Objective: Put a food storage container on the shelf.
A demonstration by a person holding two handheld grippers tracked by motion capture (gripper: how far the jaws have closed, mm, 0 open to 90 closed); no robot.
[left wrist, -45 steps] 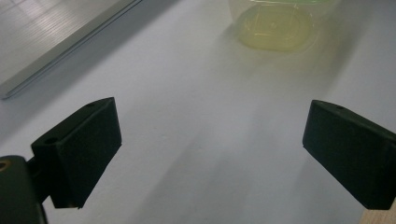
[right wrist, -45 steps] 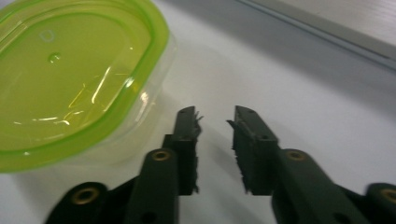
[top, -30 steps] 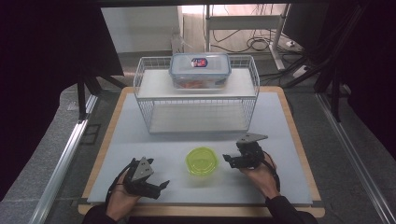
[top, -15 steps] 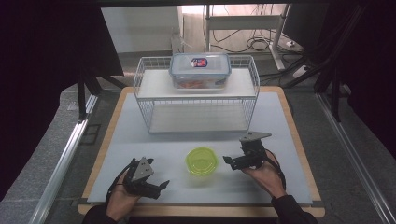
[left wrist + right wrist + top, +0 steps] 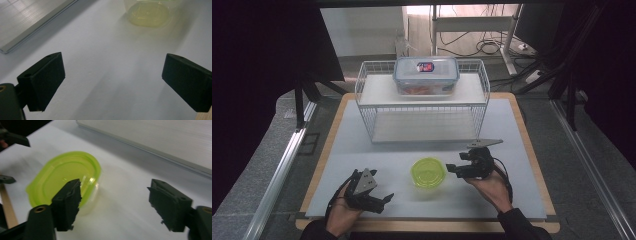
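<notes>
The right claw (image 5: 455, 169) sits just beside the lime-green plastic tub (image 5: 428, 172), its jaws apart and just closing a bit, nothing between them. The left claw (image 5: 382, 200) rests near the tub, jaws wide apart. The tub stands on the white surface (image 5: 362, 145).

White table (image 5: 362, 145), green container (image 5: 428, 172), wire rack (image 5: 422, 102)

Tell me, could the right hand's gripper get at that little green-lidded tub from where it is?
Probably yes. The right gripper sits just beside the green-lidded tub on the white mat, its jaws apart with nothing between them and pointing at the tub, and the gap between them looks free.
</notes>
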